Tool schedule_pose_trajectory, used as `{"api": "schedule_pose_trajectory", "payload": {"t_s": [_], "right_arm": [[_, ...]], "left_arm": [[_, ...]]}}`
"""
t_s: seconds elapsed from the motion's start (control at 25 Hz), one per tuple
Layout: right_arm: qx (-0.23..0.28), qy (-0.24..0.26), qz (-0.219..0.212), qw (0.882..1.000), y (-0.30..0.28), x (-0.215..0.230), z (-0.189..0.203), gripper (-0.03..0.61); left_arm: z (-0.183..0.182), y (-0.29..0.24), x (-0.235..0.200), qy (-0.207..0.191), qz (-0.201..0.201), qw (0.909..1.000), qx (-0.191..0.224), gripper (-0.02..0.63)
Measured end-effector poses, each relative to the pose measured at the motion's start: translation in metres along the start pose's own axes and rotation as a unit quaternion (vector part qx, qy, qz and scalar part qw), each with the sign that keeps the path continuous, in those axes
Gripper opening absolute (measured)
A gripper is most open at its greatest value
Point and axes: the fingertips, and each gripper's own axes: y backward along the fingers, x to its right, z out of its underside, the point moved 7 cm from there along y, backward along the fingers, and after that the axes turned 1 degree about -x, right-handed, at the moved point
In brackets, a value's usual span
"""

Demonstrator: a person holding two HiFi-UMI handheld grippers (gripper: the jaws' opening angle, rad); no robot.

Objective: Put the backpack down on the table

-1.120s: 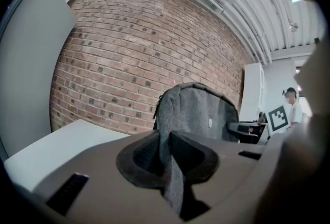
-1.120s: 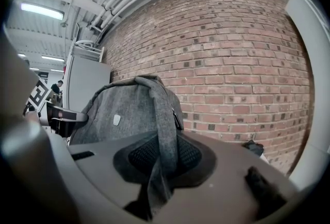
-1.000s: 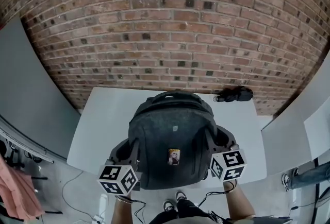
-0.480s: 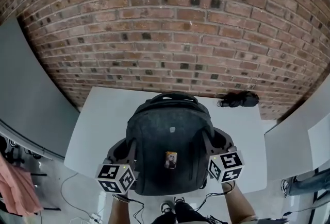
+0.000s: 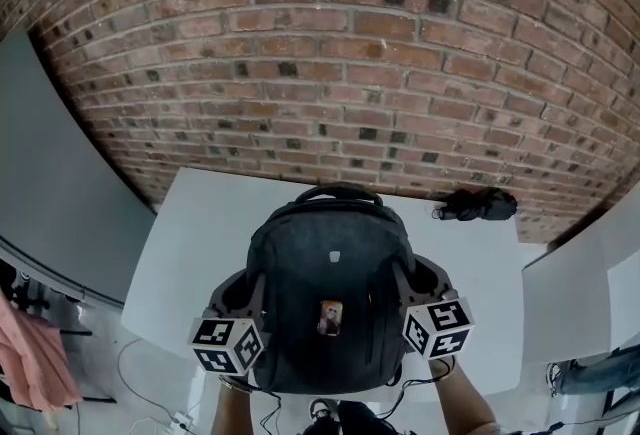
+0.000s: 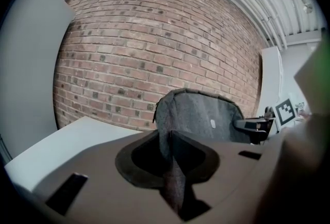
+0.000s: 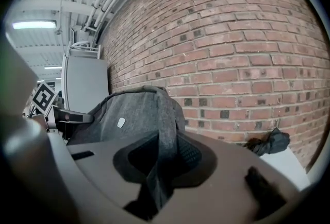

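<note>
Backpack [image 5: 330,293] points its handle toward the brick wall [image 5: 330,73], its long axis running away from the person. Left gripper [image 6: 172,164] and right gripper [image 7: 157,164] each pinch its side fabric.

Soft, even light filled the scene; a ceiling tube lamp [image 7: 33,24] glowed bright at the right gripper view's upper left. Every view bowed hard at the edges, curving the brick wall [image 5: 330,53], and both gripper views had black corners. The backpack [image 5: 330,293] looked sharp without glare, while the nearest foreground was blurred.
</note>
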Motion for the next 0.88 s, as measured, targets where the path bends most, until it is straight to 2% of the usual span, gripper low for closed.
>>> {"api": "schedule_pose_trajectory", "payload": {"t_s": [0.32,0.88], "right_arm": [[-0.015,-0.012,-0.010,1.000,-0.033,0.016,0.015,0.066],[-0.035,-0.033,-0.010,0.999,-0.075,0.037,0.045,0.066]], "left_arm": [[0.008,-0.031,-0.009,-0.003,-0.015,0.9997,-0.018,0.072],[0.026,-0.080,-0.023,-0.008,-0.019,0.9984,-0.054,0.072]]}}
